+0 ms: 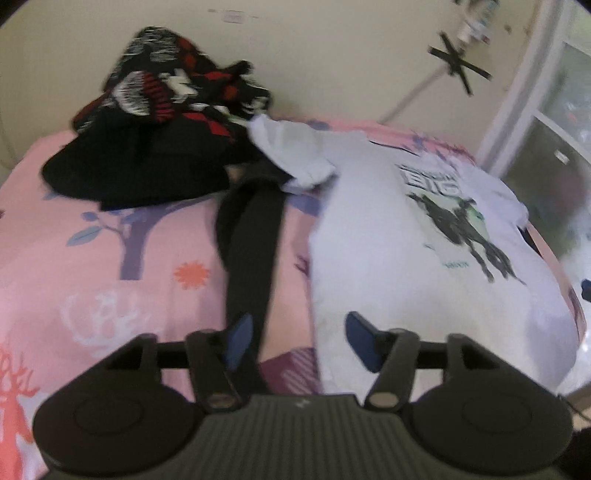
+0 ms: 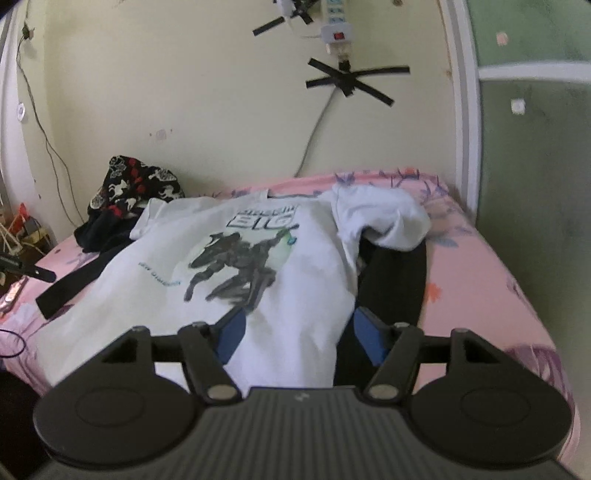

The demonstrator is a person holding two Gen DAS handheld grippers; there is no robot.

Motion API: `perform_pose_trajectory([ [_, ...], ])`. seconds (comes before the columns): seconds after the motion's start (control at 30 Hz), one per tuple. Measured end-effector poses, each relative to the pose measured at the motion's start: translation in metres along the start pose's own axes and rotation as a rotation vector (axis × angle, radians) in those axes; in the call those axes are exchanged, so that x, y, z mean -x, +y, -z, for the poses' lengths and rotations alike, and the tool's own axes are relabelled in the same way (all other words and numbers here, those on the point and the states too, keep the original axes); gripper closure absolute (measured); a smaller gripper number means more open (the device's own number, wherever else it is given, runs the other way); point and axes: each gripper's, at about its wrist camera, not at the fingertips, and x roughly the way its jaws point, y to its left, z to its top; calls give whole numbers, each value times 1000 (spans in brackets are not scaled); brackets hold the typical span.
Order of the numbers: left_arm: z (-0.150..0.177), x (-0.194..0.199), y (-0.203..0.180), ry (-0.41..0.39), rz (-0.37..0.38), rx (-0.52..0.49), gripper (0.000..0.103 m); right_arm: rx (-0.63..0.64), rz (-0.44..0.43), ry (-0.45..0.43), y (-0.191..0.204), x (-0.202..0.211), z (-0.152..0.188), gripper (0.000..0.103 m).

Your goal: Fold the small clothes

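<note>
A white T-shirt [image 1: 369,258] [image 2: 288,236] with a dark figure print lies spread flat on the pink patterned bed sheet [image 1: 110,266] [image 2: 472,280]. One sleeve is bunched up at its far corner [image 2: 384,218]. A long black garment [image 1: 255,240] [image 2: 395,280] lies partly under the shirt. My left gripper [image 1: 301,339] is open above the shirt's left edge, its left pad against the black garment. My right gripper [image 2: 300,336] is open over the shirt's near hem, with cloth between the pads but not pinched.
A heap of black, red and white patterned clothes [image 1: 166,110] [image 2: 133,188] sits at the far end of the bed by the wall. A cable and a power strip [image 2: 336,29] are taped to the wall. A white door frame [image 2: 465,122] borders the bed.
</note>
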Motion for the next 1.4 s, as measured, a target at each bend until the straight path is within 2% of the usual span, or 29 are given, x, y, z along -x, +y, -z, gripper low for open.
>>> perform_pose_trajectory([
  [0.07,0,-10,-5,15,31,-32,36,-29,25,22,-4,5,9,43],
  [0.17,1,-20,-18,31,20,-91,36,-72,67,39,-12,3,16,43],
  [0.27,-10,-26,-25,22,0,-112,36,-94,98,5,-22,-9,3,43],
  [0.37,-26,-27,-30,-24,-11,-112,36,-128,139,-14,-36,-30,-22,43],
  [0.43,-36,-31,-33,-40,-8,-99,36,-147,156,-40,-53,-52,-40,44],
  [0.57,-46,-47,-38,-30,-8,-55,36,-123,194,-2,-81,-119,-74,44],
  [0.73,-51,-65,-36,-4,-13,17,36,-210,121,61,-122,-204,-112,42],
  [0.8,-55,-71,-35,3,-17,41,36,-213,138,98,-135,-234,-120,41],
  [0.87,-59,-79,-35,13,-22,54,36,-292,86,153,-151,-259,-121,45],
  [0.9,-61,-83,-36,19,-26,57,36,-312,52,142,-152,-262,-121,52],
  [0.93,-64,-88,-37,26,-31,57,36,-293,6,142,-146,-264,-123,79],
  [0.97,-67,-93,-39,33,-36,57,36,-275,-25,146,-138,-264,-125,94],
  [1.0,-69,-98,-40,40,-39,57,36,-243,-27,133,-128,-262,-127,96],
  [1.1,-77,-115,-43,66,-41,61,36,-79,98,-2,-105,-247,-150,102],
  [1.17,-80,-124,-48,70,-42,52,36,-71,268,-76,-122,-241,-166,103],
  [1.2,-81,-127,-50,67,-42,44,36,-90,325,-69,-135,-244,-169,103],
  [1.27,-79,-132,-54,67,-37,31,36,-164,364,-14,-159,-254,-165,103],
  [1.33,-76,-137,-56,76,-28,23,36,-134,412,59,-162,-268,-153,103],
  [1.4,-72,-141,-56,87,-27,19,36,-121,412,145,-160,-277,-139,96],
])
